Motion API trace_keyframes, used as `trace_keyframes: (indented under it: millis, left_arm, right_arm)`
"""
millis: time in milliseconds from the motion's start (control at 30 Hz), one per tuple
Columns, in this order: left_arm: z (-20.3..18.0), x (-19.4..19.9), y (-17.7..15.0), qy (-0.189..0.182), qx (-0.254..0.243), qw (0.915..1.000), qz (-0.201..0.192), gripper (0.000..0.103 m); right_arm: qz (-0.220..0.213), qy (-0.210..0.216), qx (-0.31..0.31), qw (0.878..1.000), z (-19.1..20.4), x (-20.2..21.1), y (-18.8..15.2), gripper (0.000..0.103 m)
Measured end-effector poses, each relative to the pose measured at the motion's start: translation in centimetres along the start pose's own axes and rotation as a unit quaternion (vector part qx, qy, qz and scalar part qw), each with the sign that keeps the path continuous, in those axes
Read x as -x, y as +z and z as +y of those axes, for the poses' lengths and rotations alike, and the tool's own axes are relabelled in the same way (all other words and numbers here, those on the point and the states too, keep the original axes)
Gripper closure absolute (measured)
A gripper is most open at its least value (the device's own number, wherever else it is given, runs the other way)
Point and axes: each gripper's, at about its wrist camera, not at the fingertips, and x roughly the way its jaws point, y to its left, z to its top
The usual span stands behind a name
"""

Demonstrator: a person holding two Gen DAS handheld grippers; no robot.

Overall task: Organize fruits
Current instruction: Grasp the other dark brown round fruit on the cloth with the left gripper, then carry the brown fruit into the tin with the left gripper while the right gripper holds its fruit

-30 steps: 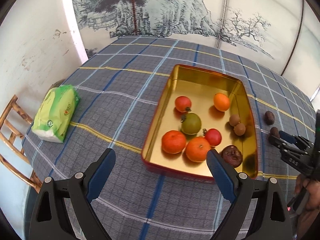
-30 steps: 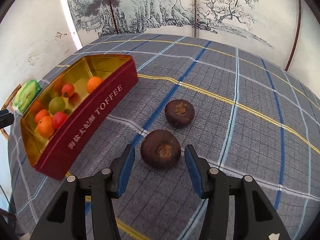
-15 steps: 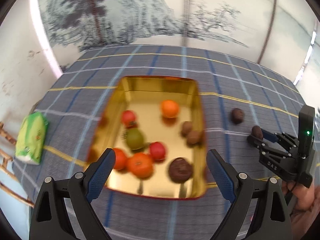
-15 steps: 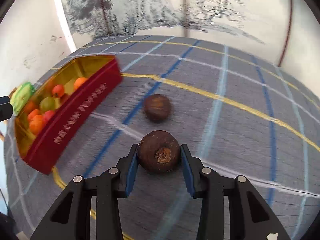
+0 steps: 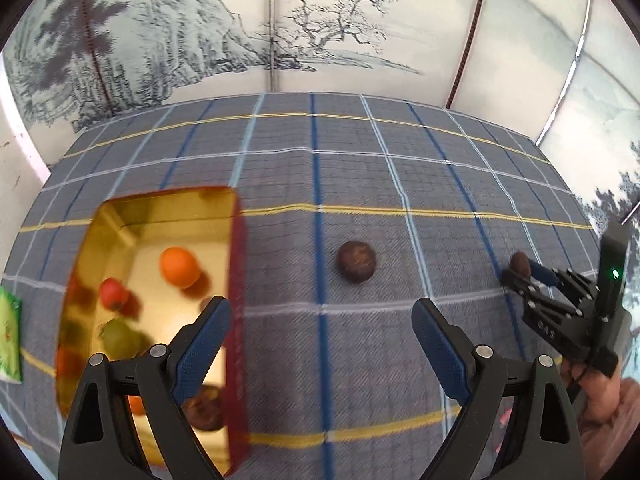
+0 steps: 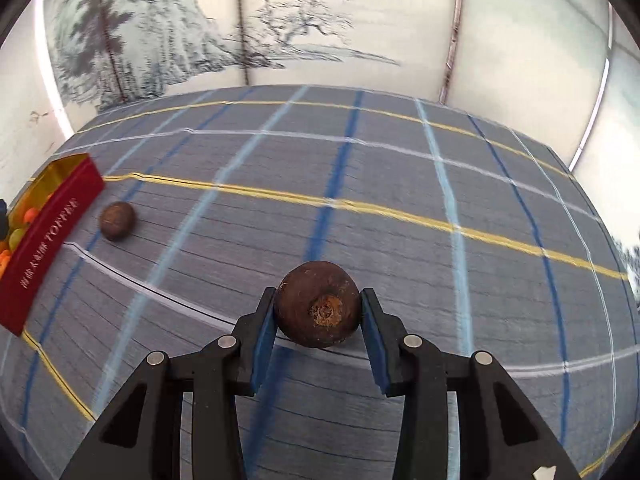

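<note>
Plaid counter (image 6: 400,184): right claw (image 6: 318,316) just clamped 1 brown fruit (image 6: 319,309), next stop tin (image 6: 48,220); left claw (image 5: 320,344) wide, empty.

A domestic room is indicated: the table is covered by a plaid tablecloth (image 5: 360,168), an ink-landscape folding screen (image 5: 280,20) is placed behind it, and fruit is kept in a toffee tin (image 6: 48,232).
</note>
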Motion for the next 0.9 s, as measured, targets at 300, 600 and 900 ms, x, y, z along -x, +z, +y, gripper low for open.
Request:
trace_keyframes:
  millis: [300, 600, 900]
  left_arm:
    - [-2.1, -5.5, 1.7, -0.004, -0.014, 0.9994, 0.030, 0.037]
    - [-2.5, -8.9, 2.6, -0.006, -0.014, 0.9991, 0.039, 0.043]
    - [-2.6, -11.1, 2.2, -0.006, -0.012, 0.9982, 0.058, 0.061]
  right_arm:
    - [0.009, -0.002, -0.005, 1.000, -0.9, -0.3, -0.5, 0.065]
    - [0.009, 0.010, -0.013, 1.000, -1.2, -0.3, -0.5, 0.064]
    - [0.010, 0.011, -0.010, 1.000, -1.1, -0.4, -0.4, 0.062]
